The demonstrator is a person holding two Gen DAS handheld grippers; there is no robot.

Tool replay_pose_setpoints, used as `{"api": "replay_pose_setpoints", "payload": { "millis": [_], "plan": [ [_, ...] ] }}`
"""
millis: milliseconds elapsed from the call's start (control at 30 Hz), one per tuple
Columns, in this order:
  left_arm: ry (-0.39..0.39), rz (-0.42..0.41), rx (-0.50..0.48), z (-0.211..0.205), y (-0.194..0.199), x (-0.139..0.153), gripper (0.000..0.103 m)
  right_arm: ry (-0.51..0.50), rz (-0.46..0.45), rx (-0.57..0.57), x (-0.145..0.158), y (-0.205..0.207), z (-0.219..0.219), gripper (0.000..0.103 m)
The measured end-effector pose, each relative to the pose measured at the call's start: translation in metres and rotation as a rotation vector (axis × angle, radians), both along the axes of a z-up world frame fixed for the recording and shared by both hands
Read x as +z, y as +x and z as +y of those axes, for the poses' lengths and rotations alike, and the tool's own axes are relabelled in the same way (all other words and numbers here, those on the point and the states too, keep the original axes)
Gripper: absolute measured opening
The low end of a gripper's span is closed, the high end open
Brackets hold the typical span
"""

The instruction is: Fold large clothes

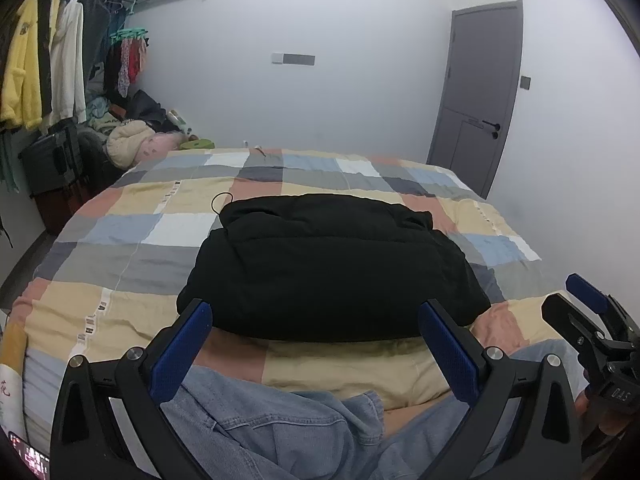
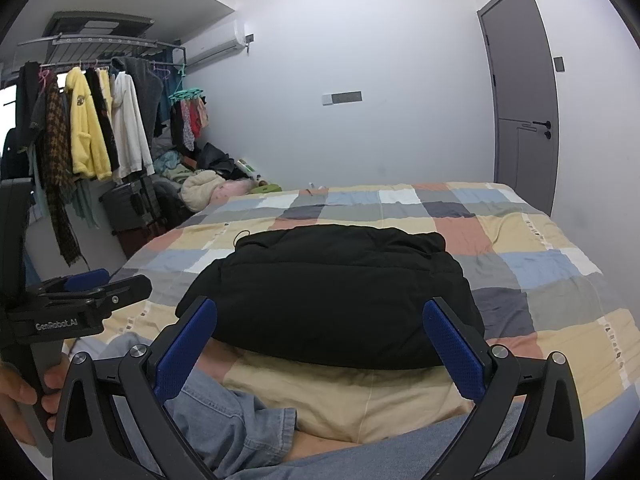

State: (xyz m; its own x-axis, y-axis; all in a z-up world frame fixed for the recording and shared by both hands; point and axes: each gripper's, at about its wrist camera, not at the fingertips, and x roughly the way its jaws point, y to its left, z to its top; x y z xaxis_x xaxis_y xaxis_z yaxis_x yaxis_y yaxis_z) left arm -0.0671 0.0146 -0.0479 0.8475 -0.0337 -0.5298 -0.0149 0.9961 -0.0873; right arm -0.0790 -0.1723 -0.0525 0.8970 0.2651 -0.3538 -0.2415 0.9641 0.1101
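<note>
While both grippers hang over the near edge of the bed, I see denim clothing (image 1: 256, 412) bunched right under them, a pale blue garment lying crumpled on the checked quilt (image 1: 120, 216). My left gripper (image 1: 316, 344) is spread wide, blue pads far apart, holding nothing and touching nothing; the denim sits just below and behind its fingertips. My right gripper (image 2: 320, 344) is the same: wide open, empty, with denim under both its fingers. In the left view I can see the right gripper off to the right, and it looks about level with the left, so neither hand is clearly nearer.

Just beyond the fingertips lies the black jacket (image 1: 328, 264), already a compact bundle, its long axis running left to right across the bed, squarely between the fingers in both views. I judge that one done, and the denim piece to be next. It lies nearer than the fingers point, so I would have to draw back and tip down to reach it.

Farther off, a clothes rack (image 2: 88, 120) stands at the left and a grey door (image 2: 524, 92) at the right.
</note>
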Motion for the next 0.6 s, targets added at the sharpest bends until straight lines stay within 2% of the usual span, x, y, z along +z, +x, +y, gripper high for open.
{"api": "replay_pose_setpoints", "payload": {
  "millis": [600],
  "plan": [
    [0.004, -0.013, 0.007, -0.0009, -0.0065, 0.0033, 0.103, -0.014, -0.002, -0.003, 0.0029, -0.0003, 0.0026, 0.103]
  ]
}}
